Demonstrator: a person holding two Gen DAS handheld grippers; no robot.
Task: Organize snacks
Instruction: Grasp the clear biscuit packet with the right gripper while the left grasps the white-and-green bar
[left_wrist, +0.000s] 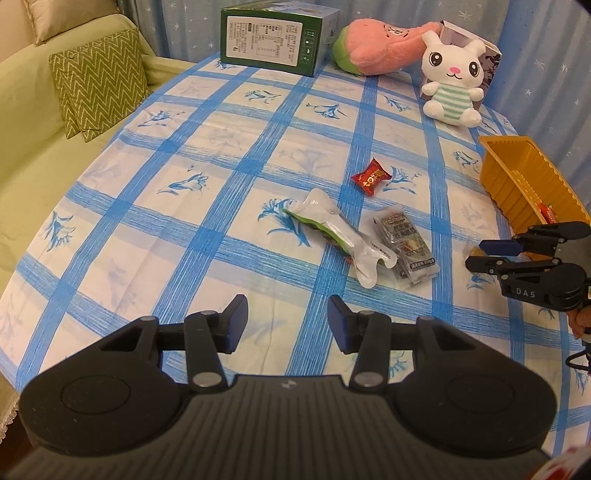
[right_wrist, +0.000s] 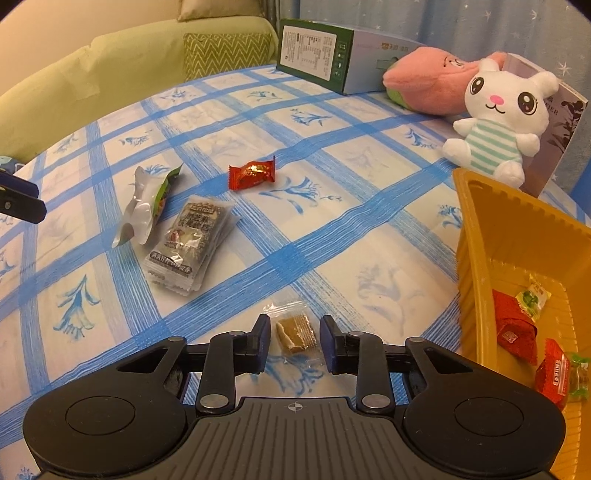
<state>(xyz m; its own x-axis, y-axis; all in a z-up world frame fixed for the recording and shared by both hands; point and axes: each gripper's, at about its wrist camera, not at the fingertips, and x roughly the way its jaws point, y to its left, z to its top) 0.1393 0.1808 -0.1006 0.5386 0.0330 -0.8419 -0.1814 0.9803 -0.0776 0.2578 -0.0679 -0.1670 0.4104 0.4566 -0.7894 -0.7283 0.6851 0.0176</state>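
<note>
Snacks are lying scattered ahead of my two claws on the blue-checked tablecloth (right_wrist: 295, 254), and I am taking them from the biggest down. Off to the right of my right claw (right_wrist: 291, 341), the yellow basket (right_wrist: 476, 280) is already holding several wrapped sweets, red and green ones among them. Ahead and to the left of that claw, the grey snack packets (right_wrist: 190, 245) are lying stacked, with the white and green pouch (right_wrist: 146, 205) just beside them on their left. Farther ahead, the red candy (right_wrist: 253, 172) is sitting alone, well apart from the claw. Right between the right claw's fingers, the small clear-wrapped brown sweet (right_wrist: 296, 331) is lying on the cloth; the pads are standing narrowly on either side of it, and I am seeing a slim gap on each side, so they are not pressing on it. My left claw (left_wrist: 288, 321) is hanging half open over bare cloth, gripping nothing, with the pouch and the packets ahead of it to the right.
</note>
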